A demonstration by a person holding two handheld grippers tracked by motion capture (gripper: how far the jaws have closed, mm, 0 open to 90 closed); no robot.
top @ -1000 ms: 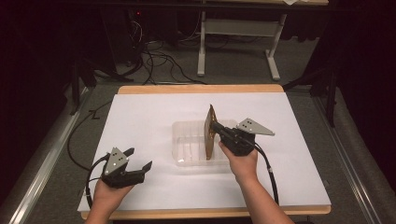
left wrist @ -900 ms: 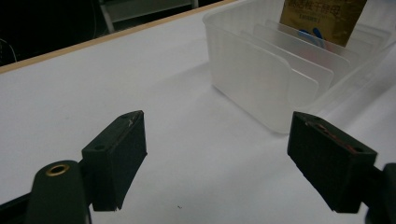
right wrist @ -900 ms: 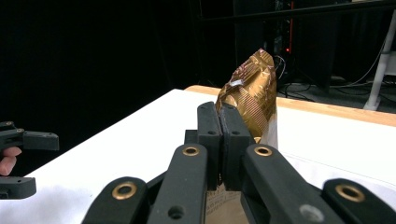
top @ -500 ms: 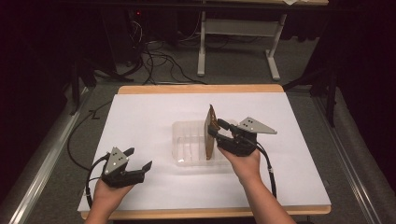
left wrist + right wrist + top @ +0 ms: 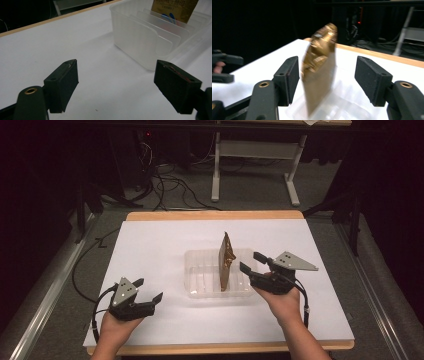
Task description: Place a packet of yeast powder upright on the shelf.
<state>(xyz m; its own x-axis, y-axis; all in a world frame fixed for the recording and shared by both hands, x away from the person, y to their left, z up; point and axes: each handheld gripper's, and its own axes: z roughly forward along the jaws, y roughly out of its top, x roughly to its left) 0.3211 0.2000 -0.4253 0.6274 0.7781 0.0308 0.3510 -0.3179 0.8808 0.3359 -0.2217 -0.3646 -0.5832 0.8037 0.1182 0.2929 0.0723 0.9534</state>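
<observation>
Nearest you, your left hand-held gripper (image 5: 150,294) rests on the white-covered desk (image 5: 150,245) with its jaws wide and empty, well short of the clear ribbed plastic tray (image 5: 200,275). Your right hand-held gripper (image 5: 252,261) sits just right of the tray; its jaws have just been opening and the pads stand clear of the flat golden-brown packet (image 5: 226,262). That packet stands on edge in a slot, long axis upright. Beyond lies open desk.
</observation>
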